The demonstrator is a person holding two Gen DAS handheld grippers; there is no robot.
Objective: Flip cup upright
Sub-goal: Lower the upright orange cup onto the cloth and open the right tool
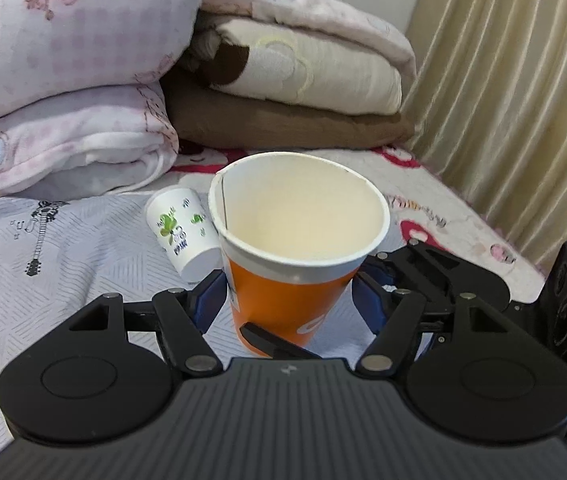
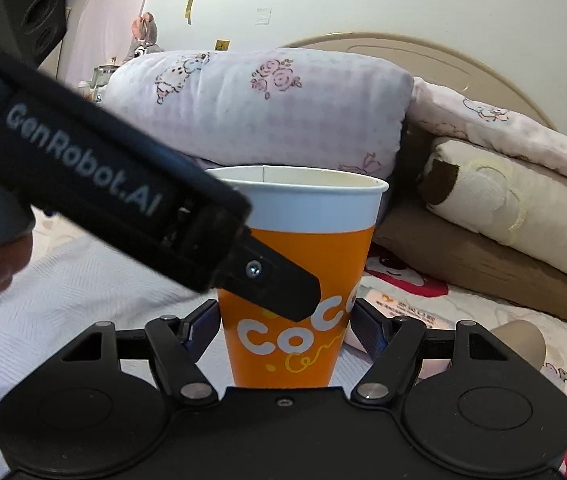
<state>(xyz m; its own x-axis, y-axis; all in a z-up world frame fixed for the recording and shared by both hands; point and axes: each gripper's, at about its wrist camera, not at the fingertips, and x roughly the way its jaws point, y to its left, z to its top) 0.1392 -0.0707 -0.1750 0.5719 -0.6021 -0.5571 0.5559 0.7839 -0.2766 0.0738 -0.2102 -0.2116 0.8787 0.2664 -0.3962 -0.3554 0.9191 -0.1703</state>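
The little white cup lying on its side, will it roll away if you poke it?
Probably. The little white cup lies on its side and is round, so a poke could roll it in a curve, since one end is narrower. It looks like thin paper, likely light and easy to crush. The soft bedspread may slow it.

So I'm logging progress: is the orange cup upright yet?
Upright: the orange cup has its open rim on top in both views, with nothing visible inside.

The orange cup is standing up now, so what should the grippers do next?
Probably open the left hand-held gripper a little and ease it back. The orange cup already stands upright, mouth up, on the bedspread. The right hand-held gripper also flanks the cup, so it can steady it. The small white cup looks mouth down, likely next.
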